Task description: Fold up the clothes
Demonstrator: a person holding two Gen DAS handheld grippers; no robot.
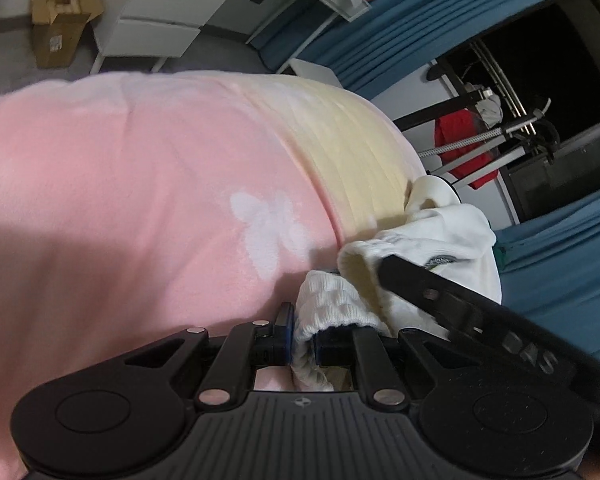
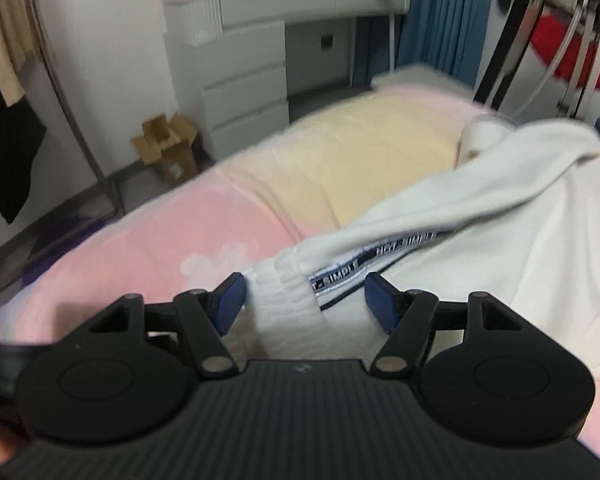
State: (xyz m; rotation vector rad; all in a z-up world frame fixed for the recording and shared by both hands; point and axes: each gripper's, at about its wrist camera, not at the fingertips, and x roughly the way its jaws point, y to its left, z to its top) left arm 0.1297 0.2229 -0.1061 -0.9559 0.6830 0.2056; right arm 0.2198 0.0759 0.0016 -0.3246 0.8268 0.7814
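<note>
Left gripper (image 1: 303, 338): jaws nearly closed, pinching the white ribbed cuff (image 1: 328, 308) of the garment between the blue pads; the cuff bulges out toward 12 o'clock from the pinch.
Right gripper (image 2: 303, 302): jaws spread wide, blue pads (image 2: 230, 300) apart on either side of a ribbed cuff (image 2: 284, 300); the left pad sits just beside the cloth, the right pad is clear of it, nothing clamped.
Garment (image 2: 520, 220): white sweatshirt, lying rumpled on the bed at 1 to 3 o'clock of the right gripper, a sleeve running from its bulk down to the gripper.
Tape (image 2: 380, 258): black-and-white lettered strip along the sleeve, passing between the right gripper's pads.
Bed (image 1: 120, 180): pink blanket with a pale butterfly (image 1: 268, 232) print, and a yellow band (image 1: 360, 152) at 1 o'clock in the left view.
Right gripper in left view: a black finger (image 1: 420, 284) crosses over the sweatshirt at 2 o'clock.
Room: grey drawers (image 2: 244, 92) at 11 o'clock, cardboard box (image 2: 168, 148) on the floor, blue curtain (image 2: 444, 12) at 1 o'clock.
</note>
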